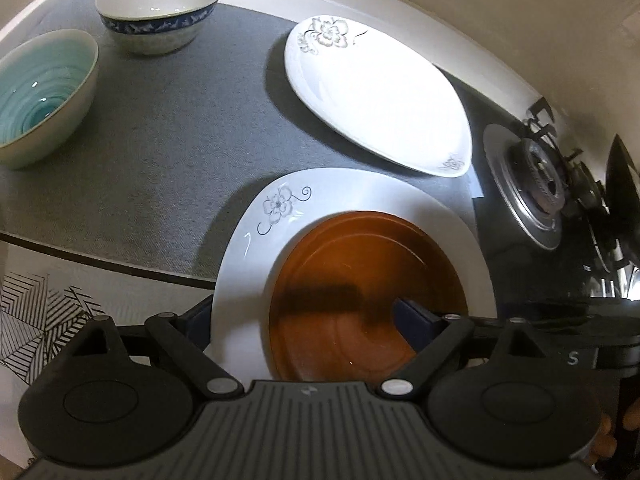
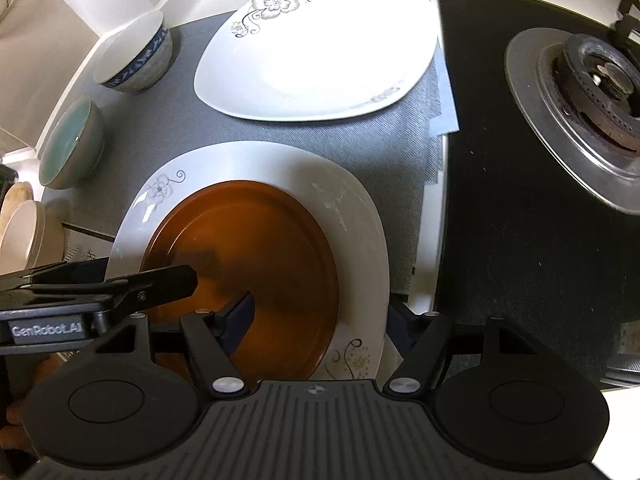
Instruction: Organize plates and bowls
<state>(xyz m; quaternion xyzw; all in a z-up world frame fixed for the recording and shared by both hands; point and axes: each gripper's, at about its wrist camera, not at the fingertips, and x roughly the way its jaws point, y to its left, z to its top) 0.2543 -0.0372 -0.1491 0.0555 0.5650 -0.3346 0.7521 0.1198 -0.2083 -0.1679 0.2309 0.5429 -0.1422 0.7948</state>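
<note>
The left gripper (image 1: 308, 320) has its fingers spread wide across the near edge of the white floral plate (image 1: 256, 240), which carries the brown plate (image 1: 360, 264). The right gripper (image 2: 320, 316) straddles the same stack likewise. Both plates sit over the grey mat (image 1: 160, 152) at the bench edge.

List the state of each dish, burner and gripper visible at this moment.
Brown round plate: stacked on the nearer white flowered plate.
Nearer white flowered plate: flat on the grey mat, straddled by both grippers.
Far white flowered plate: alone, empty.
Blue-banded white bowl: upright, empty.
Teal-glazed bowl: upright, empty.
Gas burner: unlit.
Left gripper: open.
Right gripper: open.
</note>
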